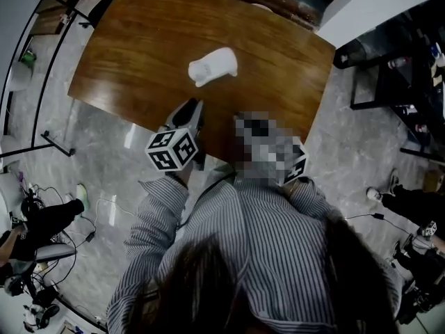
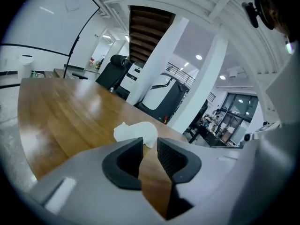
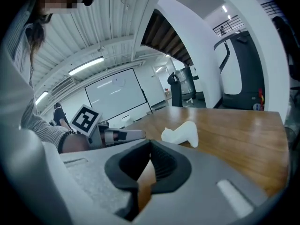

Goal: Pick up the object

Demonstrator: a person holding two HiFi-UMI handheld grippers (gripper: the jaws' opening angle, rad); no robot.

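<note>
A small white animal-shaped figure (image 1: 212, 66) lies on the brown wooden table (image 1: 139, 40), near its middle. My left gripper (image 1: 192, 106) hovers at the table's near edge and points at the figure from a short way off. In the left gripper view its jaws (image 2: 149, 145) stand a little apart with nothing between them, and the figure (image 2: 136, 132) lies just beyond the tips. My right gripper (image 3: 150, 145) is shut and empty, with its tips meeting. It sees the figure (image 3: 180, 134) further out and the left gripper (image 3: 117, 136) to its left. In the head view a mosaic patch hides the right gripper's jaws.
The table's near edge runs diagonally under both grippers, above a grey marble floor (image 1: 104, 158). A black metal rack (image 1: 389, 68) stands at the right. Cables and gear (image 1: 42, 221) lie on the floor at the left. A black chair (image 2: 115, 71) stands beyond the table.
</note>
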